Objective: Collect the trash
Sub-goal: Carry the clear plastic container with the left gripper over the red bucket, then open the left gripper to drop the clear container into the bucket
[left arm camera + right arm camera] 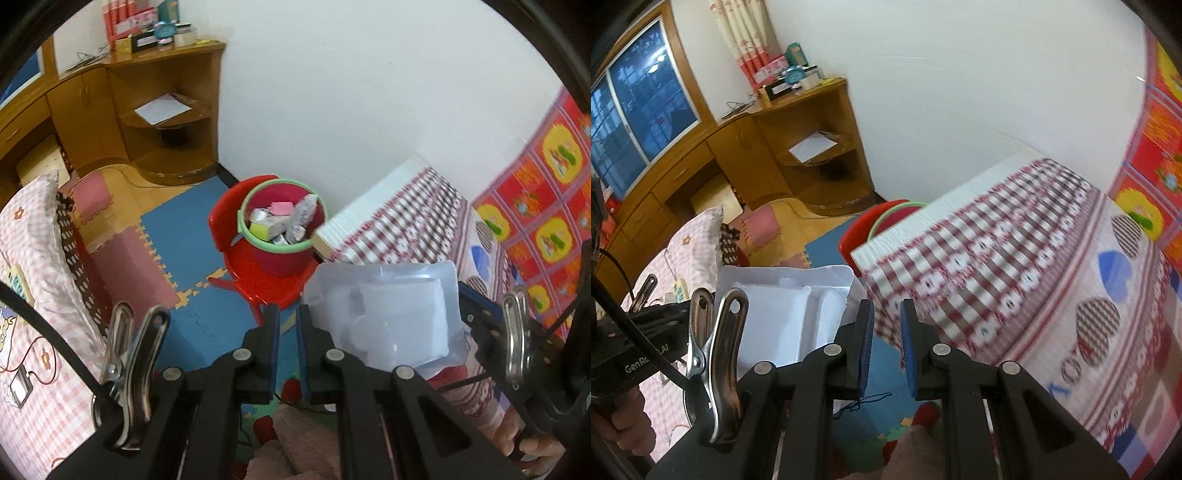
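A clear plastic blister pack (391,306) hangs between my two grippers, squeezed from both sides by their outer faces. My left gripper (288,310) is shut with nothing in its jaws, and the pack (775,317) lies against its right finger. My right gripper (887,306) stands slightly open with only floor showing through the gap; the pack lies against its left finger. Ahead and below, a red bucket with a green rim (282,225) holds several scraps of paper and wrappers. It stands on a red plastic chair (255,273). In the right wrist view only the bucket's rim (894,214) shows.
A surface under a red checked cloth (997,258) stands close on the right, next to the chair. A bed with pink checked bedding (33,258) is on the left. Foam floor mats (177,236) lie between them, and a wooden desk unit (155,110) stands in the far corner.
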Demonstrator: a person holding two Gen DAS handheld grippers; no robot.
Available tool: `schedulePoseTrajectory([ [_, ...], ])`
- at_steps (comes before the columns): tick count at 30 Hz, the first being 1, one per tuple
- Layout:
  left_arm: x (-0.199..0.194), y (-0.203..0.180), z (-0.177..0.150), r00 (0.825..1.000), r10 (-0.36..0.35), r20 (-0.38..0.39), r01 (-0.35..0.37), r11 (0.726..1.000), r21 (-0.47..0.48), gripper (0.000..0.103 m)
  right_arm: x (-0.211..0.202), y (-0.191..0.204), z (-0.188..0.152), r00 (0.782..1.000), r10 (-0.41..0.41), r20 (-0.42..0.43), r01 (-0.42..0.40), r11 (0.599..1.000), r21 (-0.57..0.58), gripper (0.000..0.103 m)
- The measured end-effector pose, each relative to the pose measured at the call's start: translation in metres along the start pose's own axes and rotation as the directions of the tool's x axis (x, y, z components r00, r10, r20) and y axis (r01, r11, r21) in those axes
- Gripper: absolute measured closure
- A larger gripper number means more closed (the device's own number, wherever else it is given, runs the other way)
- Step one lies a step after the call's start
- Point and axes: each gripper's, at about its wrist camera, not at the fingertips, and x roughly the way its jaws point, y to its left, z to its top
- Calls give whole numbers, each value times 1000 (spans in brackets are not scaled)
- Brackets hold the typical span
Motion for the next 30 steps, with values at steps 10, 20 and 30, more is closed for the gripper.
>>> schedulePoseTrajectory([
  [10,22,-3,58,999,37,29,-36,999,-38,96,44,-3,69,1000,26,9,-26,999,-36,85],
  [20,62,-6,113,997,64,32,-62,997,-40,96,91,-16,114,1000,11,-18,-12,998,-66,85],
  [30,113,-2,167,998,63,27,-63,998,7,96,146,-27,151,997,-46,-60,42,997,-65,85],
])
